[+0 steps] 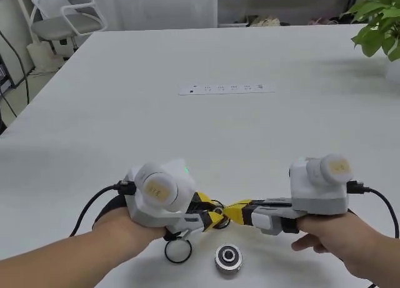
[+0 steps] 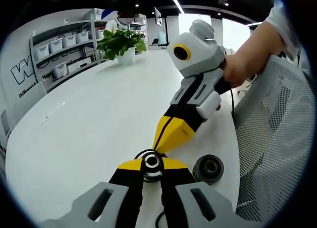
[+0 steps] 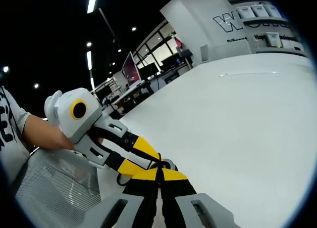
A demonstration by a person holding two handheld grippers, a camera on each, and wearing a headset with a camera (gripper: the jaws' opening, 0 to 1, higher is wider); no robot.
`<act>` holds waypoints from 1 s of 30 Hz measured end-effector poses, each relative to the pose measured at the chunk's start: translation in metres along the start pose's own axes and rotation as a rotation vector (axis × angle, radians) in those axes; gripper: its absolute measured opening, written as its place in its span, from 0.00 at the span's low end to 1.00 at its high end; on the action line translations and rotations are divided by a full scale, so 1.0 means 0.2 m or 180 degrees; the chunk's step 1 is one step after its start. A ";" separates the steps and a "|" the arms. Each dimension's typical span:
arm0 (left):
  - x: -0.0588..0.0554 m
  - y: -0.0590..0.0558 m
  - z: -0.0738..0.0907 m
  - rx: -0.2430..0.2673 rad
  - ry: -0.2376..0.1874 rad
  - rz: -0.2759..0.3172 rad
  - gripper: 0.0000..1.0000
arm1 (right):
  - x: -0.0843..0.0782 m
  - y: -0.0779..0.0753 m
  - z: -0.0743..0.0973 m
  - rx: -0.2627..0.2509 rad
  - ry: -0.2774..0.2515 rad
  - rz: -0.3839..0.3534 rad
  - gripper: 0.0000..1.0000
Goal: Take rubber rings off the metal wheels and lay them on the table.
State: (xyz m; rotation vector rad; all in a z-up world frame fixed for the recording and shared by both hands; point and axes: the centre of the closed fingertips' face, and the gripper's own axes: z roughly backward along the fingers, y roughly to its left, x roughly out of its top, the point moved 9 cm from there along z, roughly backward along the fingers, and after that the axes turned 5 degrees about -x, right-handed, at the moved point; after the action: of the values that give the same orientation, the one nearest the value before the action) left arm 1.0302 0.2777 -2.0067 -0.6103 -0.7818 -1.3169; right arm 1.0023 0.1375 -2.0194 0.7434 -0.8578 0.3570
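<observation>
1. 1 freed rubber ring (image 1: 178,250) already lies flat on the counter (image 1: 187,132), just beside a bare metal wheel (image 1: 228,258) that stands near the person's hands. I judge that pair finished.
2. A held wheel (image 2: 152,162) sits between the 2 grippers, above the counter, with its black ring (image 2: 142,153) on it, so at least this 1 remains to be stripped and laid down.
3. The left gripper (image 2: 151,165) has its fingers (image 2: 130,165) closed to the wheel's width, 1 yellow tip on each side of it, clamping it firmly.
4. The right gripper (image 3: 158,174) comes in from the opposite side. Its fingers (image 3: 174,175) are pressed together with no visible gap, and their tips meet the rim of the wheel (image 3: 169,164).
5. In the left gripper view those tips touch the spot where the black ring bulges away from the metal, so they look to be pinching its edge.
6. By my estimate the task is about midway for the 2 wheels seen.
</observation>
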 end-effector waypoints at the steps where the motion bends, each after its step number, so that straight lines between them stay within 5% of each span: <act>1: 0.00 0.00 0.00 -0.0004 0.0001 -0.0011 0.07 | 0.00 0.00 0.00 -0.0005 -0.0004 -0.0006 0.00; 11: 0.03 0.02 0.02 -0.0015 -0.0033 -0.0027 0.07 | 0.00 -0.01 0.01 -0.0021 -0.0034 -0.0046 0.00; 30: 0.05 0.00 0.20 -0.0089 -0.0071 0.0038 0.26 | 0.04 0.00 0.05 0.0011 -0.0123 -0.0101 0.00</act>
State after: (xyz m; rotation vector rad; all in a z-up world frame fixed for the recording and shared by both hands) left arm 1.0242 0.3024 -1.9751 -0.6520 -0.7781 -1.3140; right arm 1.0027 0.1308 -2.0091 0.7683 -0.8812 0.3166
